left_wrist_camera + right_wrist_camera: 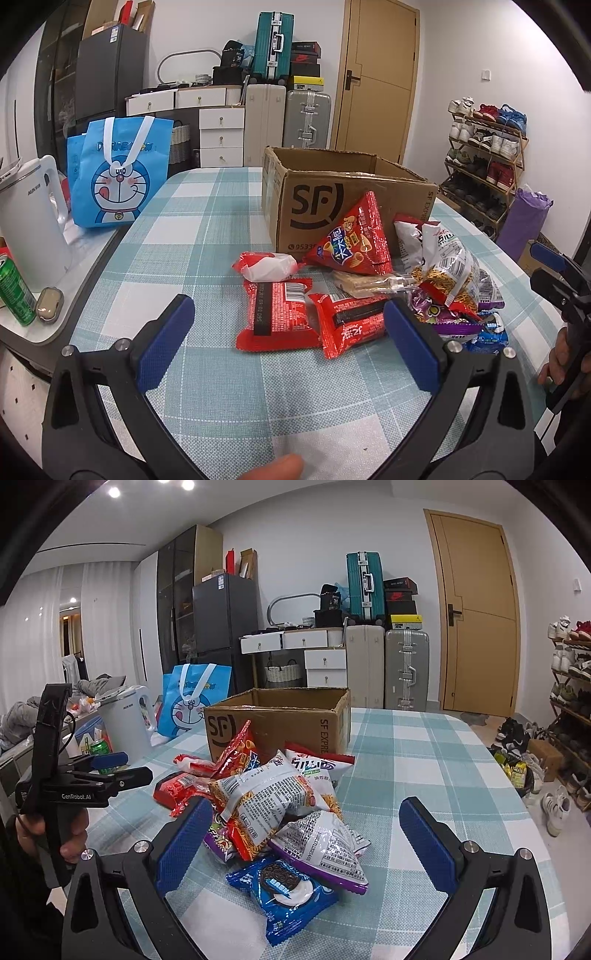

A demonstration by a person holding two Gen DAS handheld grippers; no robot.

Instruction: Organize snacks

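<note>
The table (221, 192), under a teal-and-white checked cloth, carries an open cardboard box (332, 199) toward its far edge, its top flaps up and its inside not visible. A heap of snack packets (280, 805) lies just in front of the box, toward the table's middle: red packets (277, 314) on one side, a blue biscuit packet (288, 890) nearest the near edge. Sorting looks not yet begun, judging by the untouched pile. The left gripper (288, 343) hovers above the red packets, jaws wide apart and empty; the right gripper (306, 845) is likewise spread wide and empty over the biscuit packet. Next, one gripper likely needs to lower and close on a single loose packet. Suitcases (406, 668), a door (480, 616) and a shoe rack (484, 166) stand behind.
</note>
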